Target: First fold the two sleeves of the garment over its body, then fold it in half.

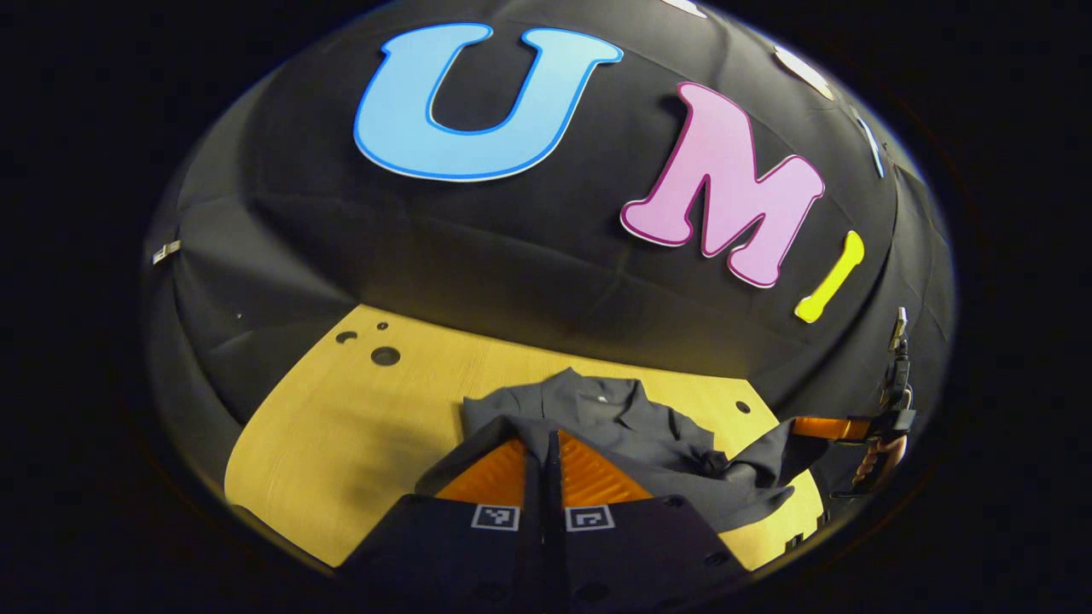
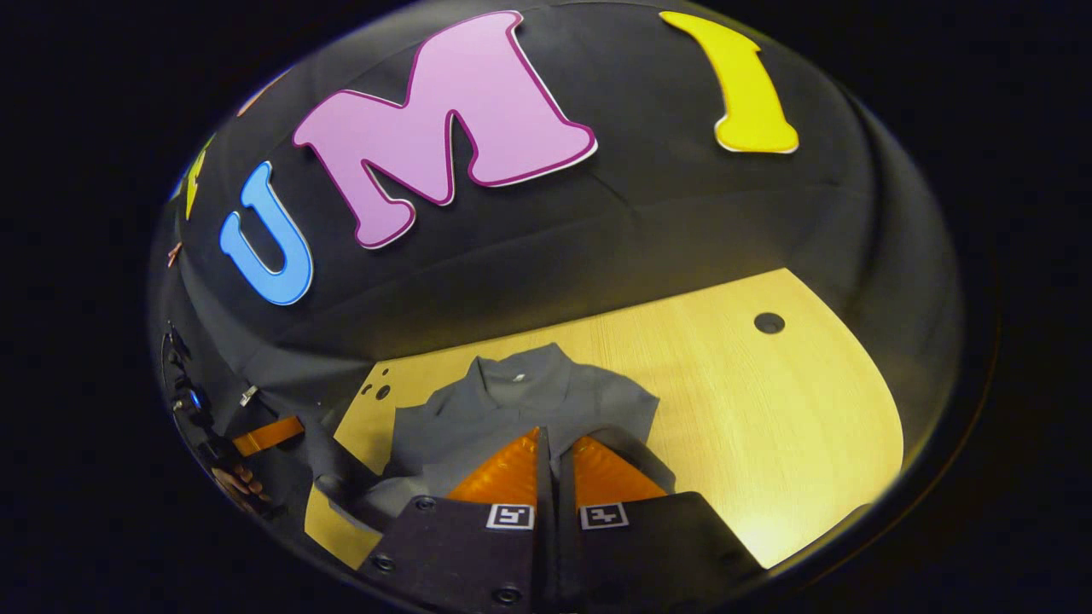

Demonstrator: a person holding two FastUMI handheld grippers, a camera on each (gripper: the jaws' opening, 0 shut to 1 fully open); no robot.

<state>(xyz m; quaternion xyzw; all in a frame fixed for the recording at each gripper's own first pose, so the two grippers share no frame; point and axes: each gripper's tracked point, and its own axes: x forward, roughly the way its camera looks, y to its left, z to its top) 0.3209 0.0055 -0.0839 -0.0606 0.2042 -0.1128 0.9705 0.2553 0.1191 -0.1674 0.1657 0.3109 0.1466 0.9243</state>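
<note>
Both grippers (image 1: 546,443) (image 2: 550,443) low over garment (image 1: 597,409); jaws together, seemingly pinching cloth.

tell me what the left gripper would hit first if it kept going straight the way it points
Probably the dark grey shirt: the left gripper has its fingers together right over it, aimed toward the collar, with the wooden table beyond. Depth is hard to judge.

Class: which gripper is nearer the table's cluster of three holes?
Left. The left gripper is on the side of the dark grey shirt nearest the holes; the right gripper is across the shirt.
</note>
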